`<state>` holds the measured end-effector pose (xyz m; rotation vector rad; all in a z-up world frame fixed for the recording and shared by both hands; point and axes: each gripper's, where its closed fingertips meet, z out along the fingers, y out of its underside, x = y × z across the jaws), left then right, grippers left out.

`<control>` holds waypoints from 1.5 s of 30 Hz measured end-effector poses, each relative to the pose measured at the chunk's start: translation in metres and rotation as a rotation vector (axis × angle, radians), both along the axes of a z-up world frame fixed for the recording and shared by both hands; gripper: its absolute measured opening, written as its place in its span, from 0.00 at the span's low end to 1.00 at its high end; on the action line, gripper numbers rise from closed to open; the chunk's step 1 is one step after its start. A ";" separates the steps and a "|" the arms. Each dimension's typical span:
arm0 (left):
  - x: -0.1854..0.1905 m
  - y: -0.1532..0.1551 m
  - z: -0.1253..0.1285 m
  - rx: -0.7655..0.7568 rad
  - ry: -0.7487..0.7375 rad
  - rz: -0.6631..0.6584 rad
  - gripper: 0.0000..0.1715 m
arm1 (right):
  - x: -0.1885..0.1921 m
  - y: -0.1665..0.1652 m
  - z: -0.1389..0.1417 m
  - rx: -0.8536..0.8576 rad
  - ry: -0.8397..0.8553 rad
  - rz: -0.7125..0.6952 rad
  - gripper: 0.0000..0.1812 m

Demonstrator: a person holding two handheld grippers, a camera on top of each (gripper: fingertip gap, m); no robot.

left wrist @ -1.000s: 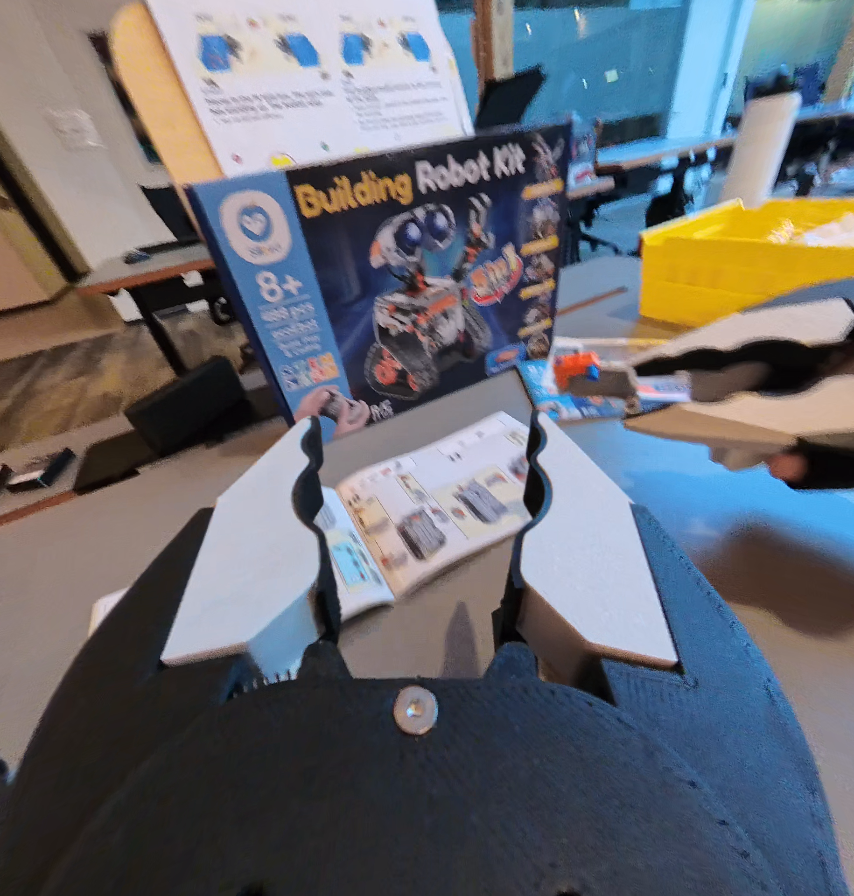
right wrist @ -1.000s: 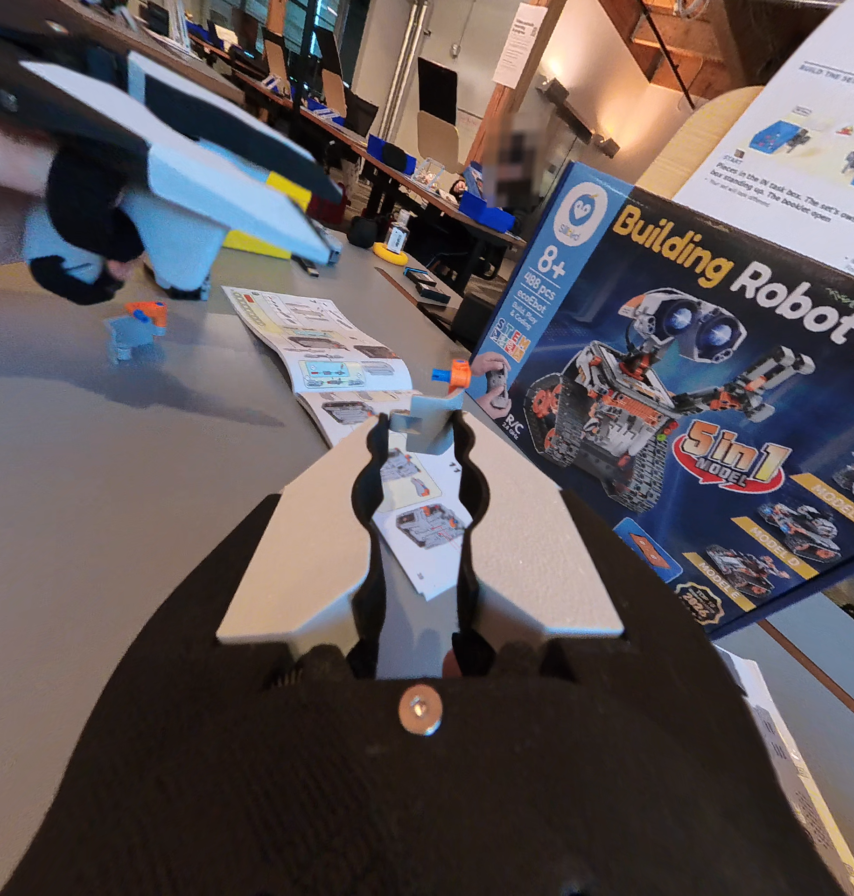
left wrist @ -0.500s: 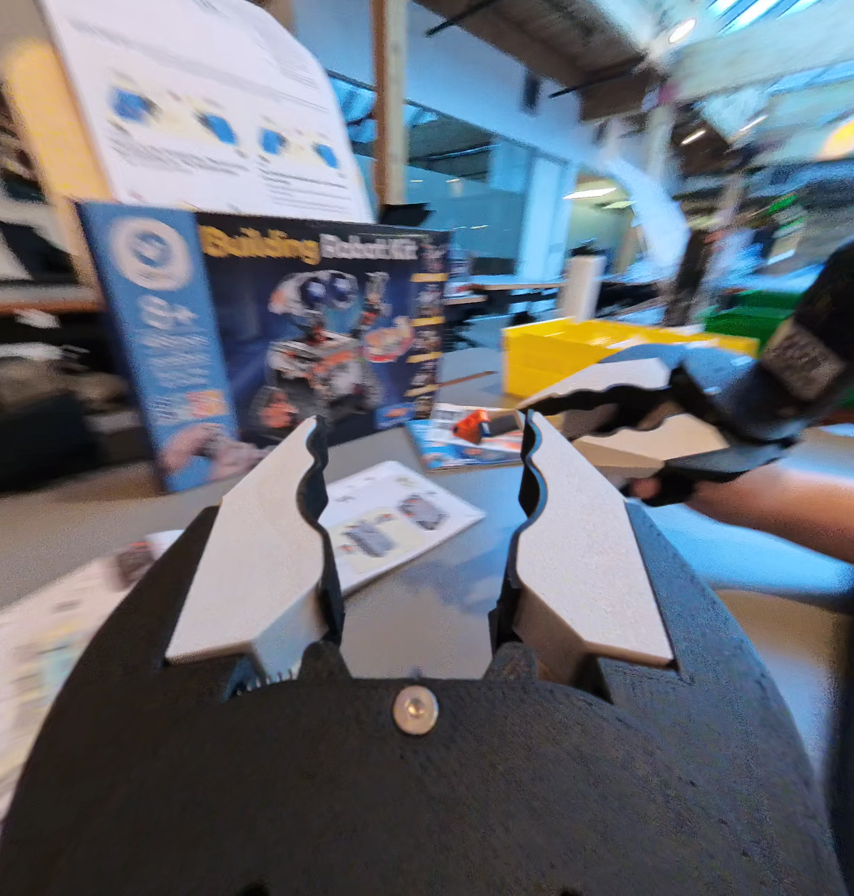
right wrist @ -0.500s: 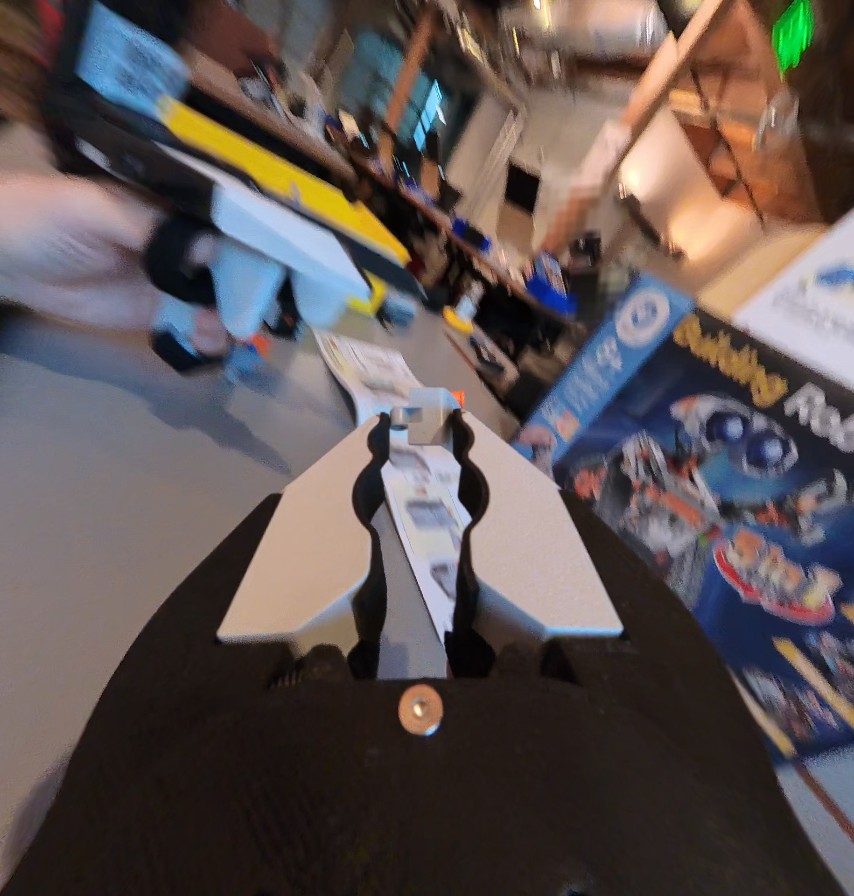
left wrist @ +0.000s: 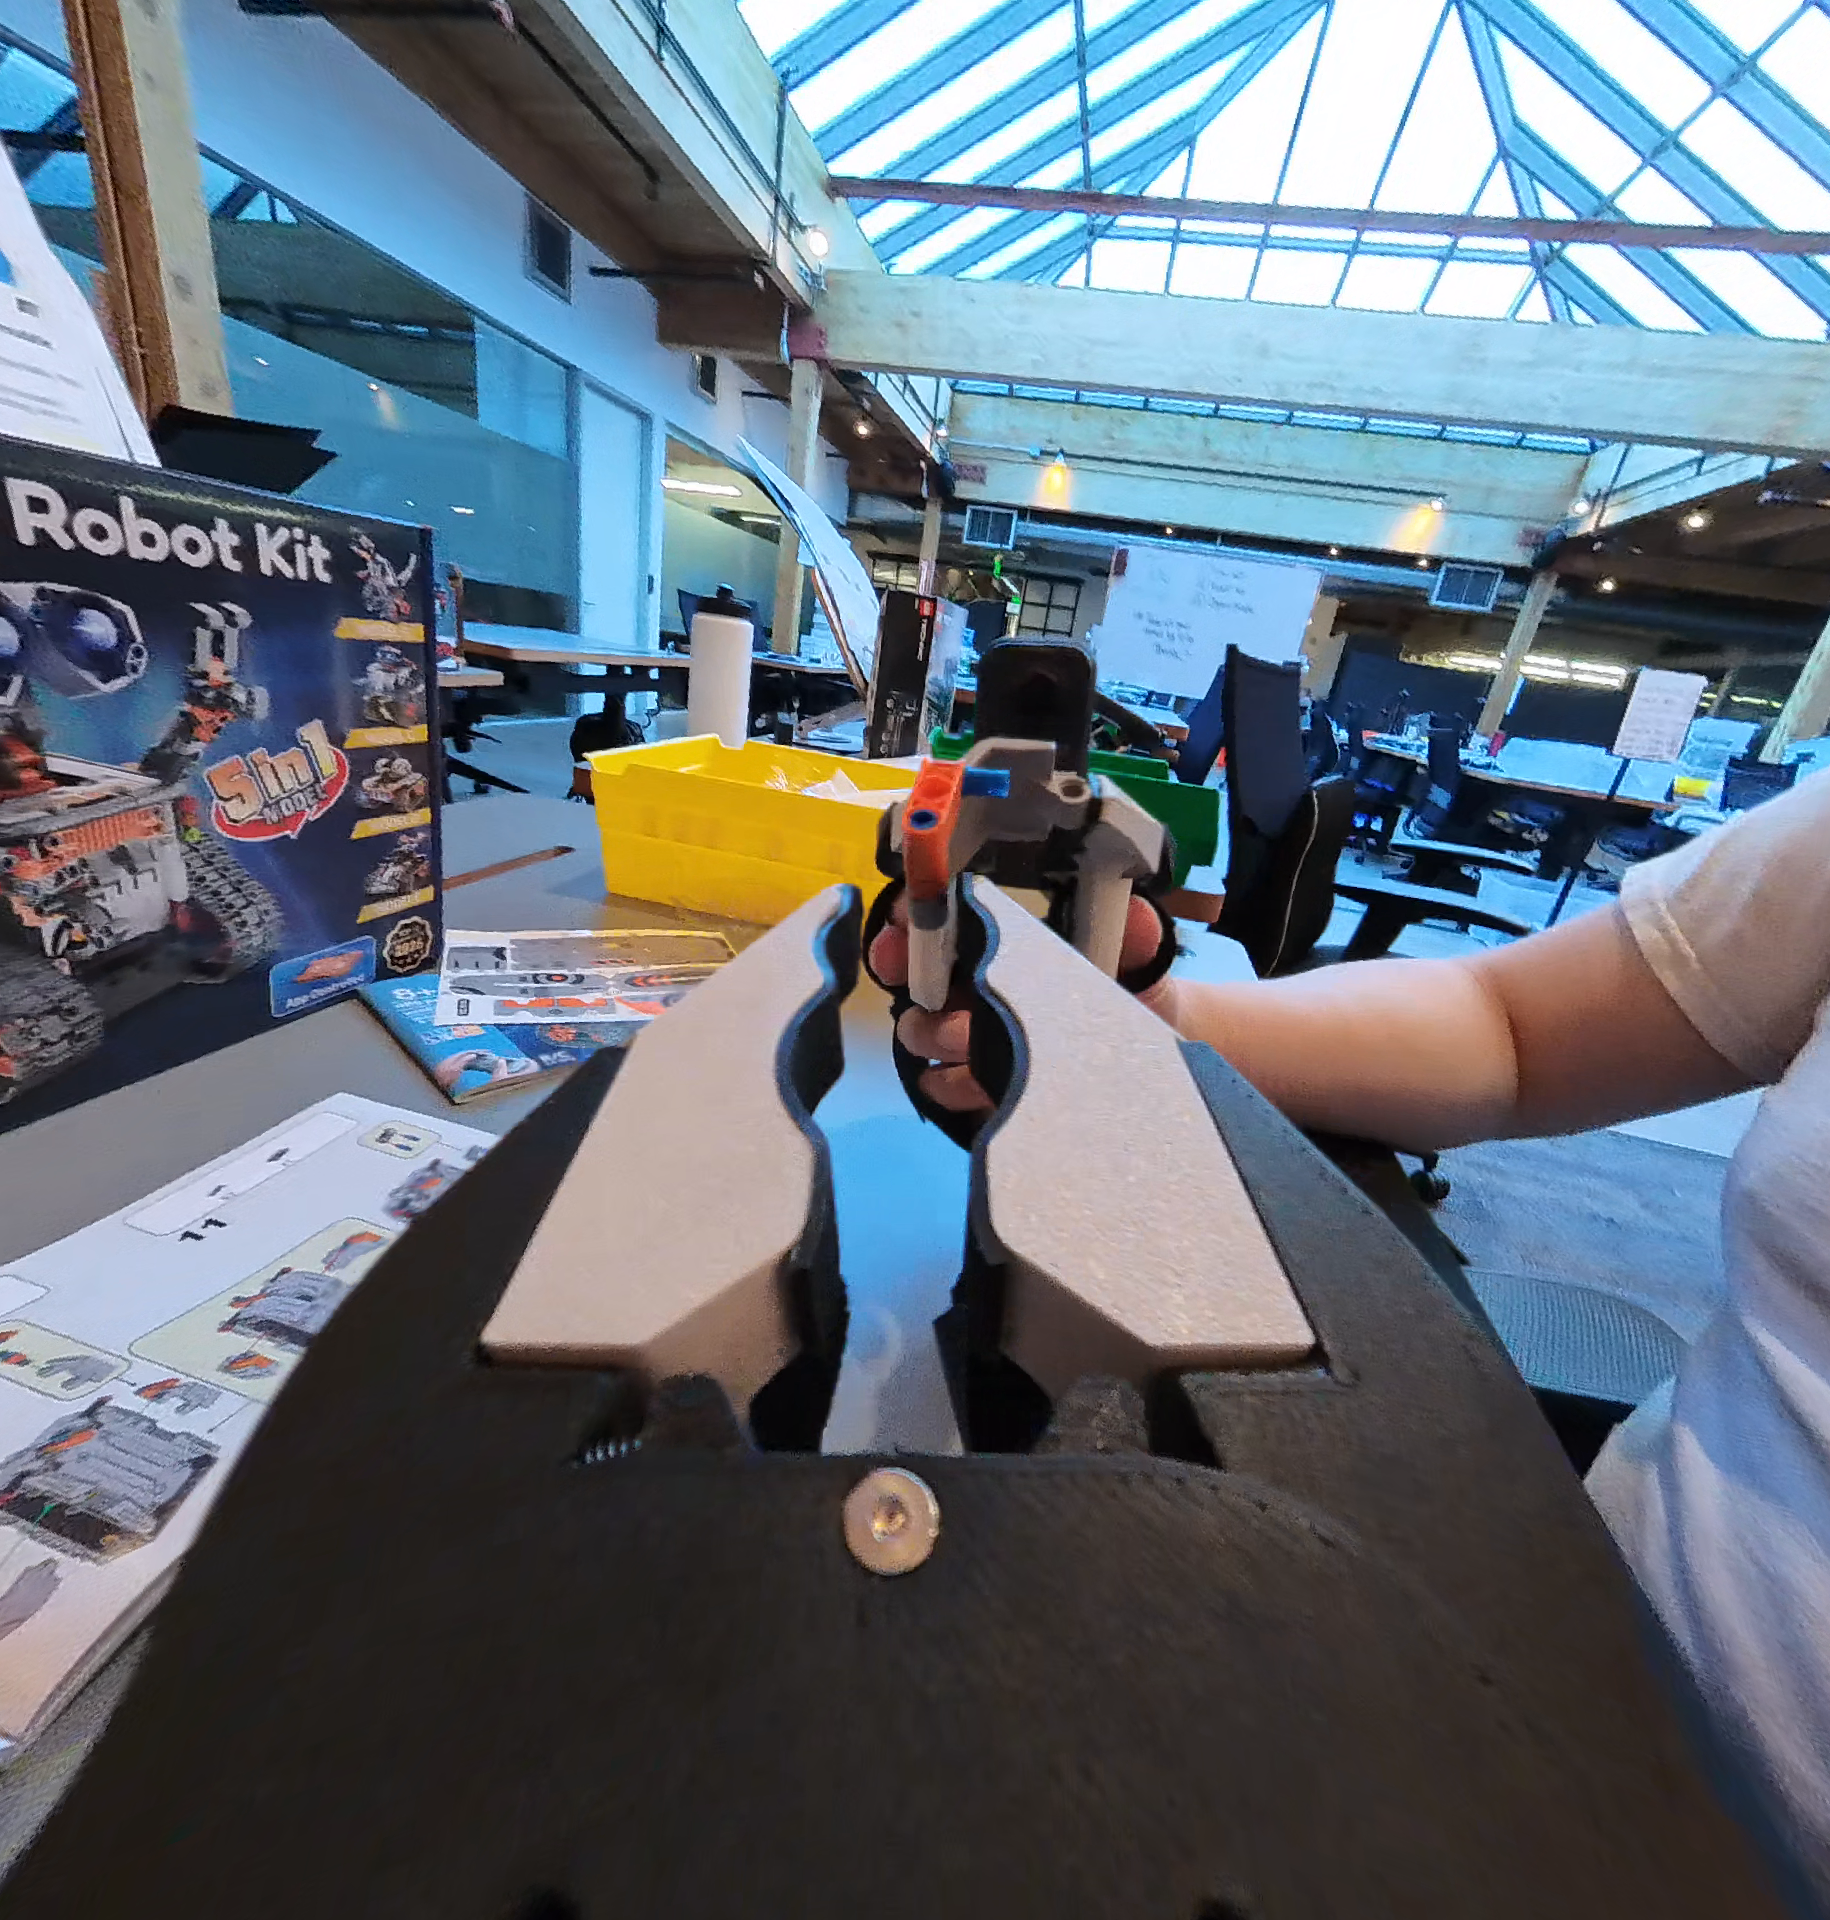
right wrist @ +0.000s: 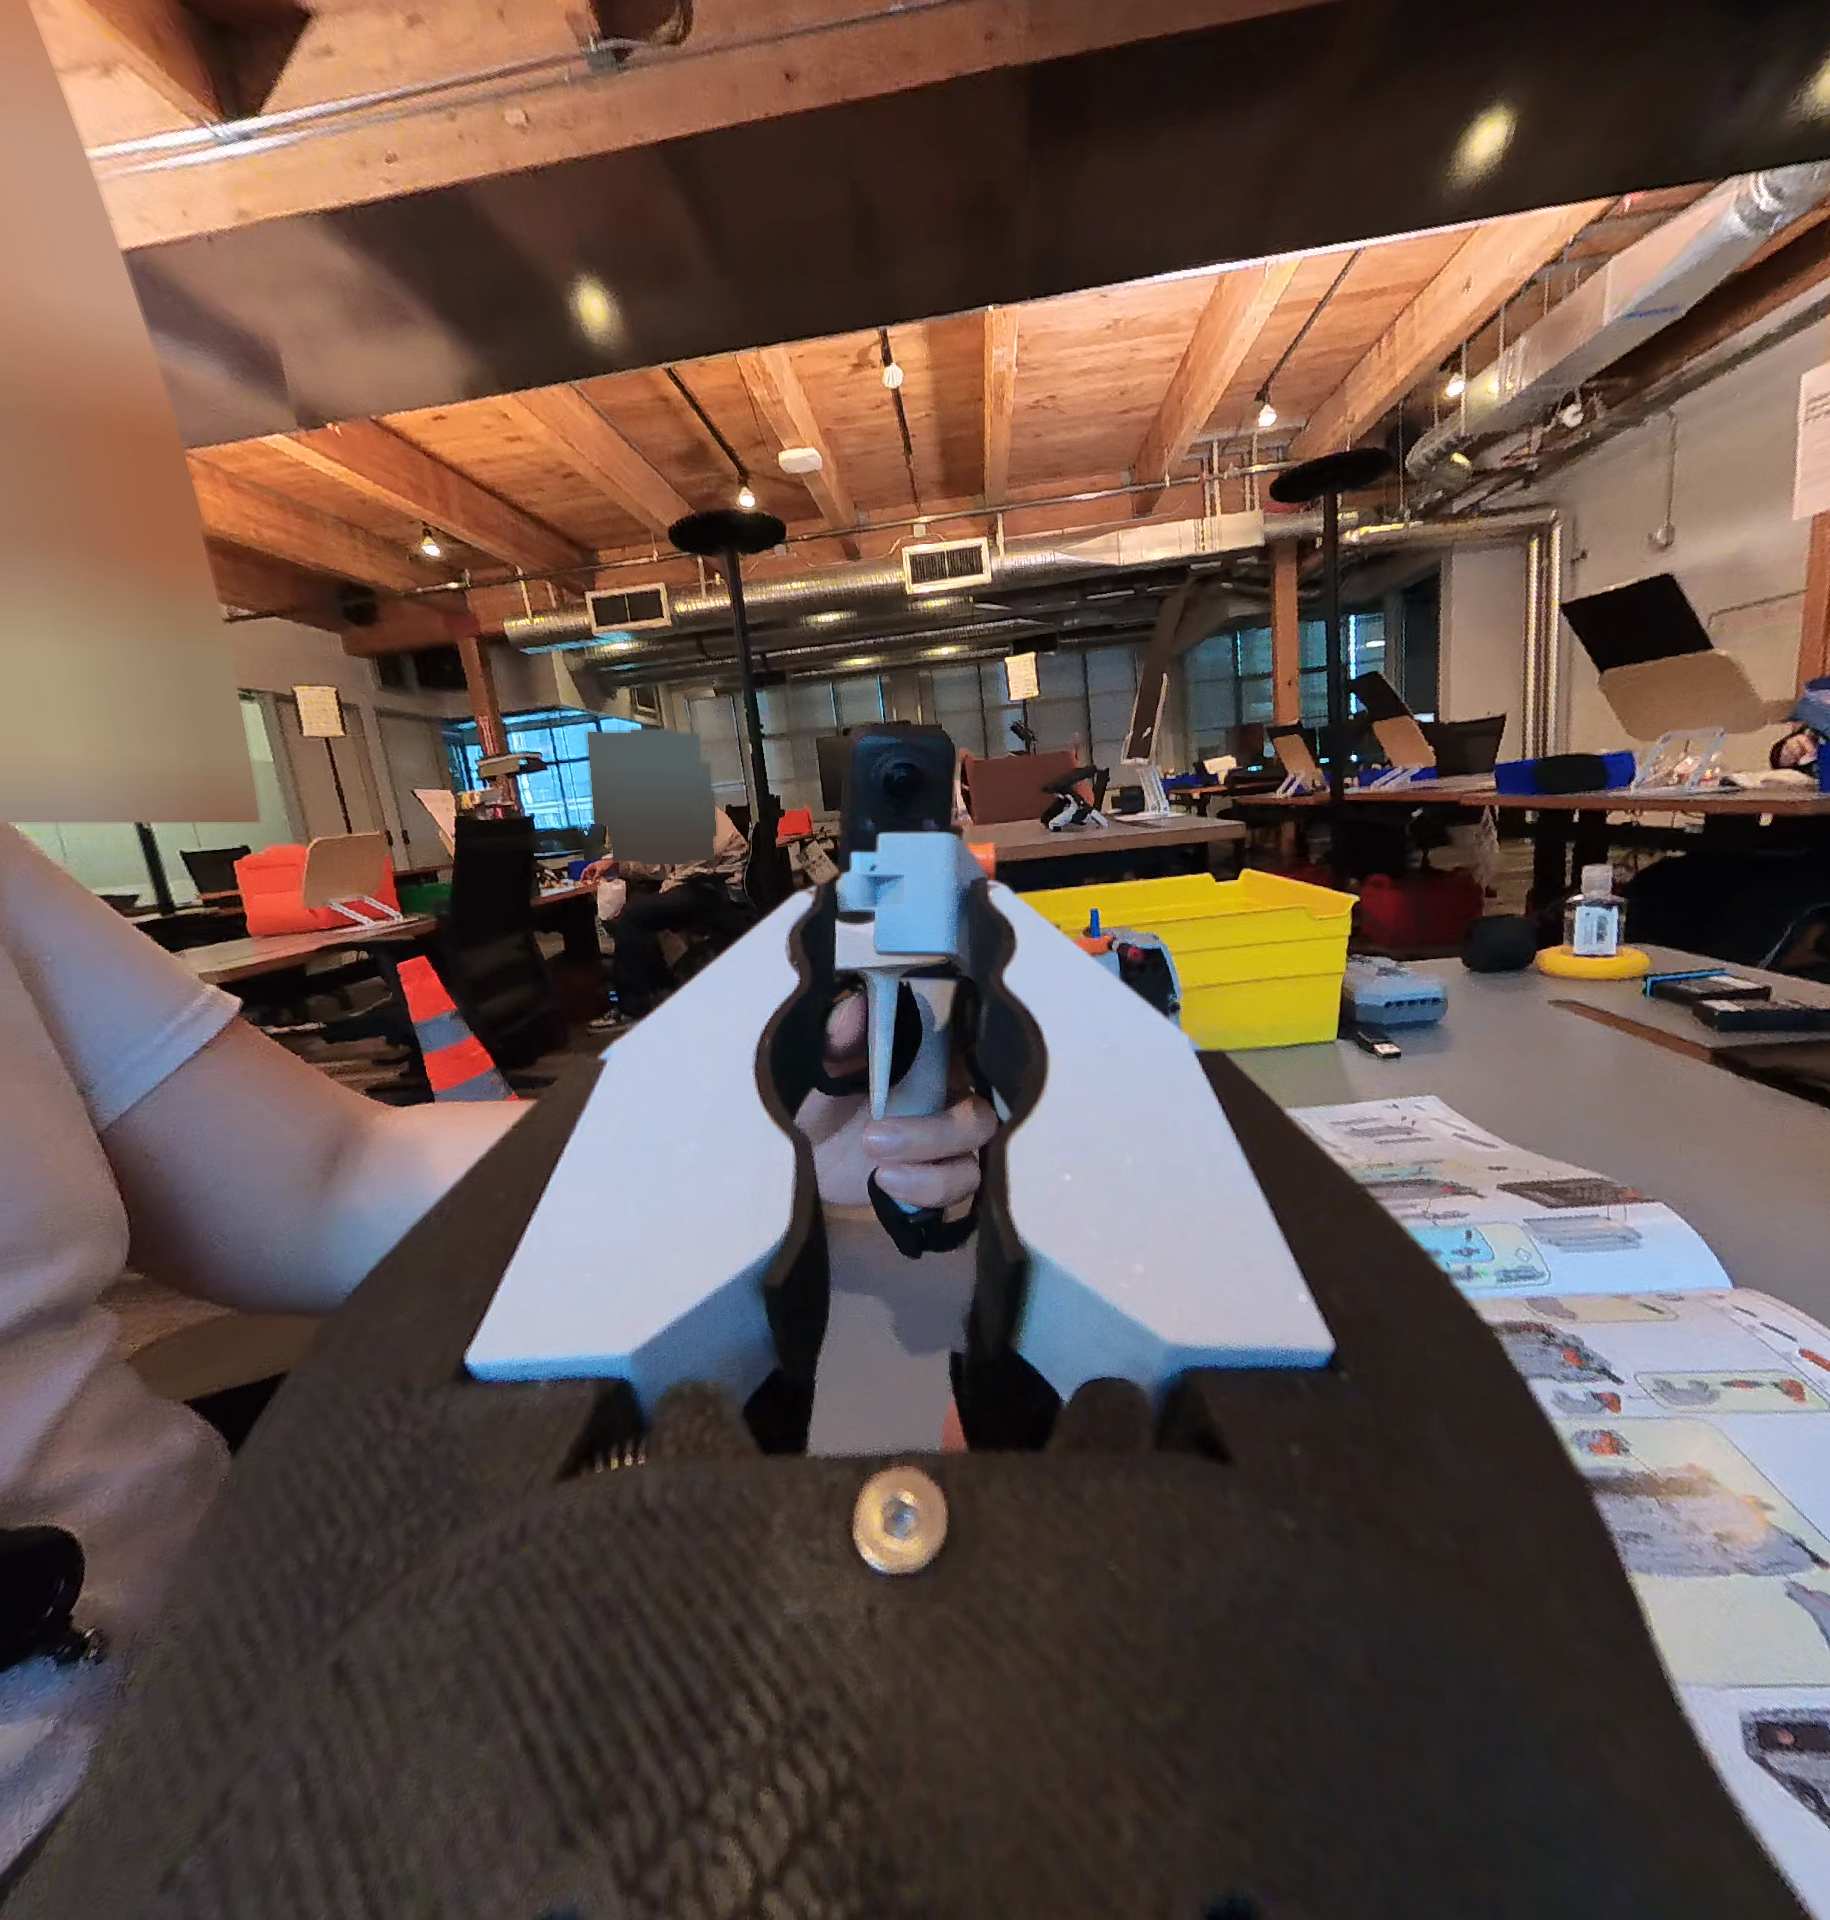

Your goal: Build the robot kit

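Observation:
My right gripper (right wrist: 909,914) is shut on a small grey brick piece (right wrist: 906,904) and holds it up in the air. In the left wrist view that piece shows an orange part (left wrist: 932,831) and a blue pin (left wrist: 986,781). My left gripper (left wrist: 903,899) faces it tip to tip. Its jaws are narrowed but apart, with the tips just under the orange part and nothing gripped between them. Each view shows the other gripper's black camera, in the left wrist view (left wrist: 1036,686) and in the right wrist view (right wrist: 898,779), and the hand holding it.
A robot kit box (left wrist: 163,748) stands on the grey table (right wrist: 1513,1081). An open instruction booklet (left wrist: 215,1299) lies in front of it and also shows in the right wrist view (right wrist: 1617,1299). A yellow bin (left wrist: 724,831) and a green bin (left wrist: 1171,821) stand behind. A person's arm (left wrist: 1358,1029) is at the right. Left and right tips are no more than a few centimetres apart.
Both grippers have risen off the table and turned to face each other. The left jaws have narrowed from wide open. The right gripper has kept its hold on the brick piece.

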<state>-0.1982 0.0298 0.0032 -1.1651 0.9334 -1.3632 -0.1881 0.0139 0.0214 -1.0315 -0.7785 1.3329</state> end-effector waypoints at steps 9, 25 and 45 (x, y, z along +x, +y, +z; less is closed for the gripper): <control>-0.003 0.001 -0.003 -0.051 0.013 -0.036 0.02 | -0.004 0.002 -0.008 0.037 -0.083 -0.033 0.14; -0.003 -0.015 0.000 0.002 0.008 -0.120 0.03 | -0.015 -0.002 -0.020 0.216 -0.223 -0.165 0.06; -0.050 0.044 0.028 0.066 -0.145 0.392 0.36 | 0.065 0.076 -0.006 0.624 -0.394 -0.972 0.01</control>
